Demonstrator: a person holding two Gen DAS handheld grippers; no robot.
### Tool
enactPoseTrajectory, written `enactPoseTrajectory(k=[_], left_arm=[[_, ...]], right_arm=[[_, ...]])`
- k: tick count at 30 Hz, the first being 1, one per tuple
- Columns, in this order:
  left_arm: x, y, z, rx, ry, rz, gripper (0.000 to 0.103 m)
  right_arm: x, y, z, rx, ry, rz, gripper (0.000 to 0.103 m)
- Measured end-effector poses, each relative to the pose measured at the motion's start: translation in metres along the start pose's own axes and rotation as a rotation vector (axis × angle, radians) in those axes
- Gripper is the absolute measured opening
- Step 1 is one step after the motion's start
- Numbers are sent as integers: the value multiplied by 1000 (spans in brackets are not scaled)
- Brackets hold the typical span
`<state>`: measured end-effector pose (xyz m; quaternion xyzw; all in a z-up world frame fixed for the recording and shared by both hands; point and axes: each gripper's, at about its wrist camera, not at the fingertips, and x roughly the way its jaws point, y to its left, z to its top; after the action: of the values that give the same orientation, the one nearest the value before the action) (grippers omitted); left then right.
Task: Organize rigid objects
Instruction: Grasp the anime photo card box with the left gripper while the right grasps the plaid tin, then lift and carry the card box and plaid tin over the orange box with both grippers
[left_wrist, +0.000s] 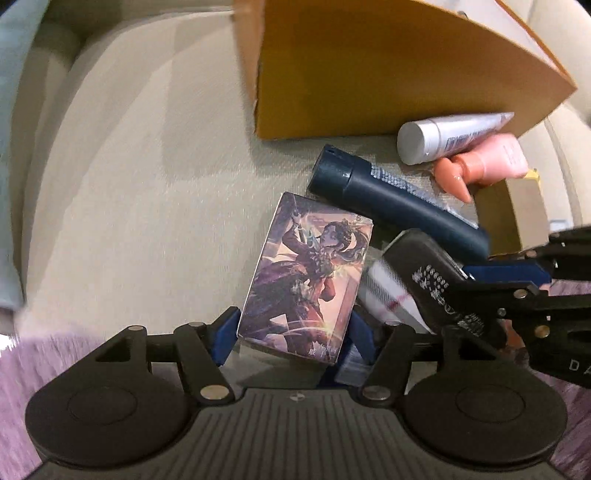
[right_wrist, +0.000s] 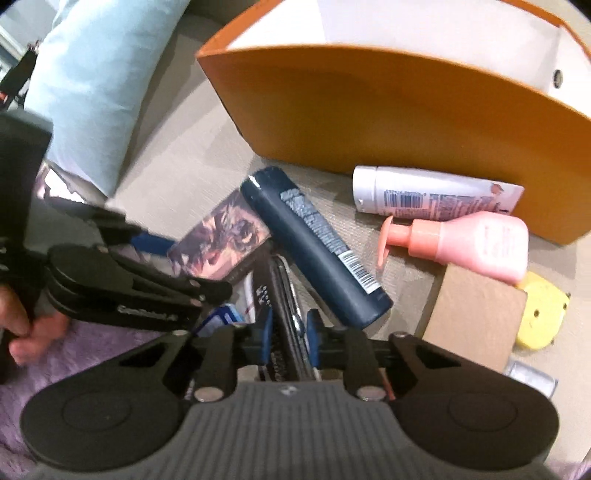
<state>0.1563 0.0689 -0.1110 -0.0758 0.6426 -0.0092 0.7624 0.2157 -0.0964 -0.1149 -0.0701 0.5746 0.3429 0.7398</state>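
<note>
My left gripper (left_wrist: 290, 334) is shut on an illustrated card box (left_wrist: 308, 273), its blue fingers pressed on both long sides. The card box shows in the right wrist view (right_wrist: 221, 240) too. My right gripper (right_wrist: 289, 332) is shut on a flat black case with white print (right_wrist: 282, 314), which also shows in the left wrist view (left_wrist: 432, 273) just right of the card box. A dark blue bottle (left_wrist: 391, 206) lies behind both, also in the right wrist view (right_wrist: 317, 243). An orange box (right_wrist: 388, 110) stands open at the back.
A white tube (right_wrist: 432, 195), a pink pump bottle (right_wrist: 469, 243), a brown cardboard box (right_wrist: 476, 317) and a yellow object (right_wrist: 543, 314) lie on the beige sofa cushion (left_wrist: 147, 184). A light blue pillow (right_wrist: 99, 81) is at left. A purple fuzzy cloth (right_wrist: 92, 350) lies below.
</note>
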Motion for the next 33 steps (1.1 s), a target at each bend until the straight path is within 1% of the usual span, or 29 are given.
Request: enactPoseTrajectory(k=[3, 4, 6, 7, 8, 9, 11, 12, 13, 15, 16, 17, 19, 20, 22, 25, 27, 29, 30, 31, 32, 33], left_arm=[[-10, 9, -2, -85, -9, -18, 72], [-11, 9, -3, -102, -18, -11, 72], [-11, 8, -2, -111, -16, -4, 72], [-11, 7, -2, -103, -7, -11, 71], [-11, 7, -1, -97, -1, -36, 71], [-8, 17, -5, -96, 6, -74, 71], [-8, 25, -1, -92, 23, -132, 73], [-8, 33, 1, -93, 23, -170, 76], [-10, 39, 3, -104, 24, -199, 77], [-16, 54, 7, -128, 9, -212, 78], [-18, 62, 9, -139, -3, -205, 78], [-21, 66, 10, -154, -10, -191, 77], [-15, 73, 11, -177, -6, -156, 72], [-12, 76, 13, -184, -3, -159, 73], [-7, 75, 12, -219, -10, -206, 75], [-1, 81, 13, -257, -15, -248, 78], [6, 71, 13, -291, -16, -273, 78], [10, 69, 12, -313, -22, -292, 73], [10, 71, 11, -328, -24, -315, 64], [10, 73, 9, -353, -23, -341, 61], [8, 74, 6, -369, -24, -344, 60], [5, 73, 4, -368, -32, -338, 55]], right_arm=[[-14, 1, -6, 14, -61, -62, 14], [-8, 6, -7, 21, -81, -94, 14], [-11, 9, -13, 35, -102, -147, 14], [-9, 10, -15, 35, -99, -155, 14], [-3, 14, -17, 38, -86, -147, 14], [1, 13, -19, 54, -70, -127, 14], [6, 10, -17, 90, -84, -93, 16], [7, 7, -16, 107, -83, -79, 17], [9, 4, -14, 125, -79, -68, 20], [15, 2, -11, 145, -68, -58, 24], [16, 4, -10, 153, -64, -54, 25], [11, 6, -11, 154, -60, -53, 25], [14, 9, -11, 148, -57, -56, 25], [9, 10, -11, 145, -58, -60, 24], [8, 11, -10, 134, -59, -70, 23], [9, 11, -9, 124, -57, -91, 22], [12, 7, -10, 137, -56, -102, 22], [11, 4, -9, 163, -56, -96, 22], [11, 3, -8, 170, -57, -93, 22], [10, 3, -8, 173, -59, -90, 22], [12, 3, -8, 173, -60, -89, 22], [13, 3, -7, 174, -60, -89, 22]])
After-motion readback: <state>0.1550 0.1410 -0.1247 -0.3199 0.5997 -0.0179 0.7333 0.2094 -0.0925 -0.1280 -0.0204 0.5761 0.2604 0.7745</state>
